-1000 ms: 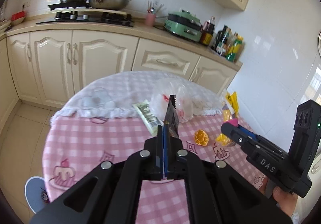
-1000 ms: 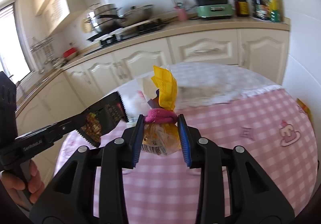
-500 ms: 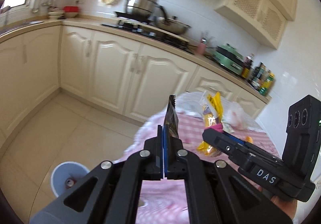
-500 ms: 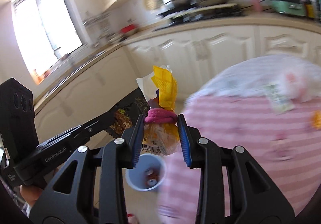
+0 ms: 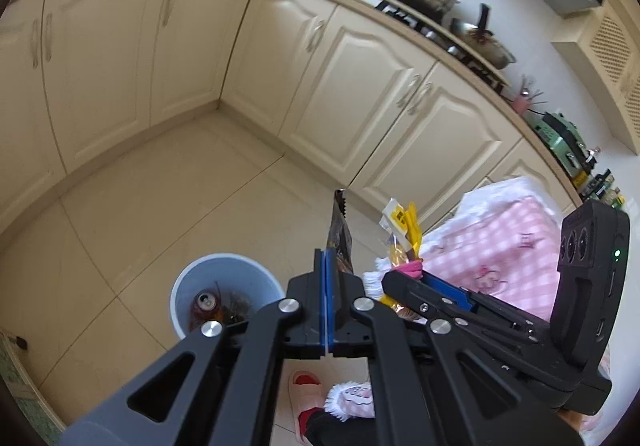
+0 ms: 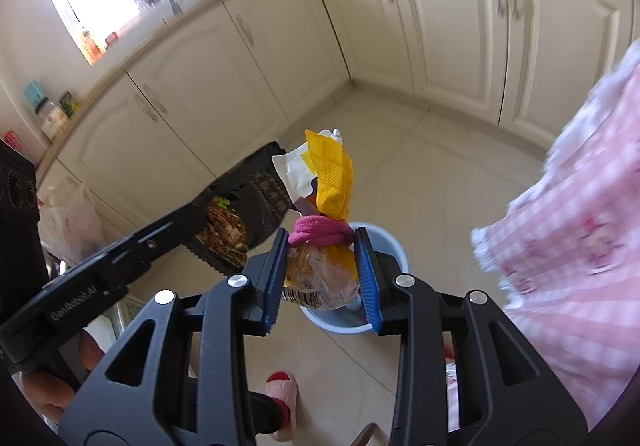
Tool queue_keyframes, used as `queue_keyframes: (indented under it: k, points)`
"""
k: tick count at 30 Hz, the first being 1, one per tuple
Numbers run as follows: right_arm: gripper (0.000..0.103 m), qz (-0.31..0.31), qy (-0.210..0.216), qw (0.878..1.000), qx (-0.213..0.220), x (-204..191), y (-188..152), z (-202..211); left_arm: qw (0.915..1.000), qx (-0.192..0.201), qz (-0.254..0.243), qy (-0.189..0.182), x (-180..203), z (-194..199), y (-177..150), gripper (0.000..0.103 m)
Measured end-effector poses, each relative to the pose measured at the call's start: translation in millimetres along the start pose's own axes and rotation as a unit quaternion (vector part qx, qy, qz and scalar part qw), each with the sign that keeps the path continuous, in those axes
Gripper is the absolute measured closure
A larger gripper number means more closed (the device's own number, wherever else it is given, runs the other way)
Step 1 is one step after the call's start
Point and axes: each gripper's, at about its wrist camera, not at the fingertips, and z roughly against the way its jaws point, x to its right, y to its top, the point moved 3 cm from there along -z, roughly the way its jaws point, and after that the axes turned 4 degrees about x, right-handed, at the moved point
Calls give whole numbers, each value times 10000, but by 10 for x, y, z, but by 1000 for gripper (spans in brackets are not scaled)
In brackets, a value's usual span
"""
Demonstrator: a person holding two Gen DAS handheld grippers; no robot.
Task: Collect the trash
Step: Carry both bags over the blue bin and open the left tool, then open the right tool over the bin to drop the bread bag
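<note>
My left gripper (image 5: 326, 258) is shut on a flat black snack wrapper (image 5: 339, 234) that stands edge-on above the pads; the right wrist view shows the black wrapper (image 6: 240, 214) face-on. My right gripper (image 6: 322, 246) is shut on a bundle of trash (image 6: 320, 274): a clear bag with a pink band and yellow and white wrappers sticking up. A pale blue bin (image 5: 200, 282) stands on the floor below and left of the left gripper, with a can (image 5: 206, 301) inside. In the right wrist view the bin (image 6: 390, 246) lies directly behind the bundle.
Cream kitchen cabinets (image 5: 200, 46) line the walls around a tiled floor (image 5: 160, 186). The table with the pink checked cloth (image 5: 500, 246) is at the right, and its cloth (image 6: 580, 226) fills the right side of the right wrist view. A person's slippered foot (image 6: 280, 398) stands near the bin.
Both grippers swung away from the table, down and toward the floor. The bin has come close under them. Both grips are unchanged.
</note>
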Motion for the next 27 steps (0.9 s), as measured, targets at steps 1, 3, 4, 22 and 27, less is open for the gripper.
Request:
queue_keyframes:
  k: [1,3,4,22,27]
  points:
    - [70,-4,-23,10000,-62,6,-15,-96,10000,-42,35,64,-77,-72,-18,103]
    - [70,-19,-81,9997,-208,11,-54,-297,9997,-147,137,165,-235,-245,-69,103]
    - [70,-46,-87,9995,-285,33,-85,-397,9994,-188,165,229,-298,-320,-98,103]
    - [70,-167,-288,9941,-1031,128,-358,-1373,9940,-852,369,579,-991,-1260,-405,68]
    - [70,-156,-316,9935,-1084,136,-405,-1425,9918,-968,515,658,-1075,-1279,-454,66]
